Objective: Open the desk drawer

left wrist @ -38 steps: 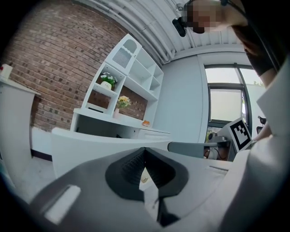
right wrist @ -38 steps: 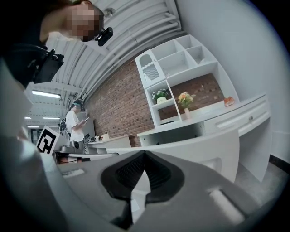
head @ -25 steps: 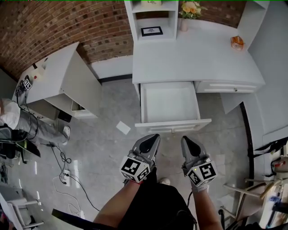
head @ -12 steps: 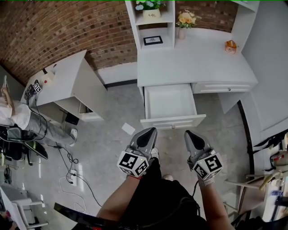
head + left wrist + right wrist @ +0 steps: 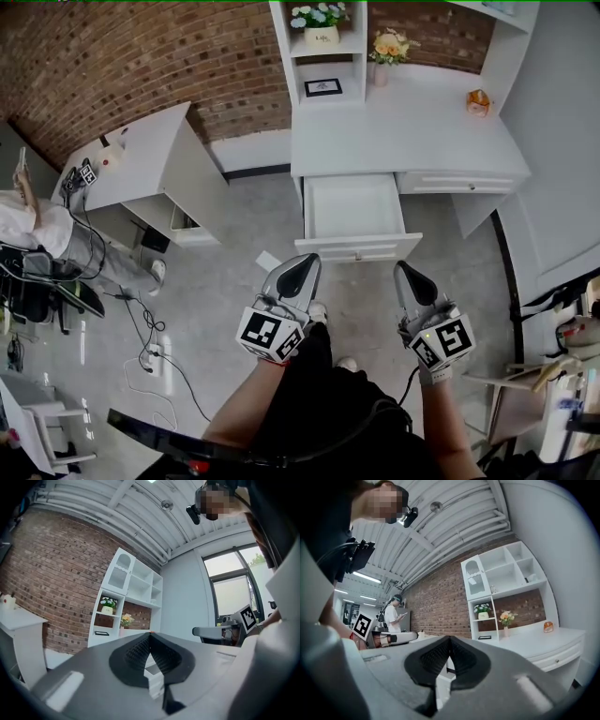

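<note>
The drawer [image 5: 354, 217] is seen pulled out of the white desk [image 5: 403, 131], in the upper middle of the head view, with its front panel turned toward the lower edge of the frame. The left gripper [image 5: 305, 259] and the right gripper [image 5: 405, 268] are held side by side in the lower middle, well apart from each other. A strip of bare grey floor [image 5: 225, 291] is left between them and the drawer front.

In both gripper views the jaws are seen closed tip to tip, and nothing is held between them.

To the right of the open drawer, a second drawer [image 5: 457, 183] is shut flush with the desk edge. A white cabinet [image 5: 155, 173] is placed at the upper left, and a wide floor passage is left between it and the desk. A white paper [image 5: 269, 261] is lying on the floor just left of the left gripper, and cables [image 5: 150, 347] are spread at the lower left.

Black and white square markers [image 5: 270, 336] are carried on each gripper's cube. Some print is seen on the flower pot [image 5: 322, 37] and in the small frame [image 5: 323, 87] on the shelf, but it is too small to be read.
</note>
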Motion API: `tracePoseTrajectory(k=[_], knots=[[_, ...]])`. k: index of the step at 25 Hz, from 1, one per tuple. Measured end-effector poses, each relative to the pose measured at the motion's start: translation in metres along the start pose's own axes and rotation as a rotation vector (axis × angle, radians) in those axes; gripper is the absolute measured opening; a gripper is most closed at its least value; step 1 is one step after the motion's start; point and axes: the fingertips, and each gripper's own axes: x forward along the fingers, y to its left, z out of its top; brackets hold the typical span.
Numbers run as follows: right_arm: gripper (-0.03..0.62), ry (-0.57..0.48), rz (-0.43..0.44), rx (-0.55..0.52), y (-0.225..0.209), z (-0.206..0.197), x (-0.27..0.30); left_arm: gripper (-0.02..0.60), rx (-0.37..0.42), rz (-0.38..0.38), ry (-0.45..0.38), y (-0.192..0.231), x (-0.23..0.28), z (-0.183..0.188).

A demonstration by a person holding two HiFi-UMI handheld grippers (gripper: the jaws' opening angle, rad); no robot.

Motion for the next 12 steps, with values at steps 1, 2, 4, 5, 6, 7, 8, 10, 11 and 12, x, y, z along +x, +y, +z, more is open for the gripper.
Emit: tracePoseTrajectory(k=[1, 2, 4, 5, 6, 7, 8, 10, 11, 12], knots=[[0.003, 0.003, 0.001, 0.001, 0.001, 0.002, -0.002, 0.003, -0.003, 0.006, 0.003, 0.000, -0.002, 0.002], [0.003, 0.006, 0.001, 0.004, 0.002, 0.003, -0.003, 0.003, -0.005, 0.010, 0.004, 0.000, -0.004, 0.002], [0.003, 0.012, -0.003, 0.013, 0.001, 0.004, -0.007, 0.003, -0.006, 0.013, 0.006, 0.000, -0.006, 0.001], [0.003, 0.012, -0.007, 0.018, 0.000, 0.004, -0.008, 0.003, -0.007, 0.015, 0.008, -0.001, -0.007, 0.002], [0.003, 0.011, -0.011, 0.022, -0.001, 0.004, -0.009, 0.003, -0.006, 0.016, 0.010, -0.001, -0.007, 0.004], [0.003, 0.010, -0.014, 0.026, -0.001, 0.005, -0.009, 0.003, -0.004, 0.016, 0.012, 0.000, -0.008, 0.005], [0.003, 0.008, -0.017, 0.027, -0.001, 0.005, -0.009, 0.003, -0.001, 0.017, 0.013, 0.002, -0.009, 0.005], [0.003, 0.007, -0.019, 0.020, 0.001, 0.005, -0.007, 0.003, 0.002, 0.019, 0.014, 0.006, -0.011, 0.006], [0.003, 0.008, -0.019, 0.015, 0.002, 0.006, -0.006, 0.003, 0.002, 0.019, 0.014, 0.007, -0.012, 0.007], [0.003, 0.009, -0.018, 0.010, 0.002, 0.006, -0.005, 0.003, 0.001, 0.020, 0.014, 0.009, -0.012, 0.007]])
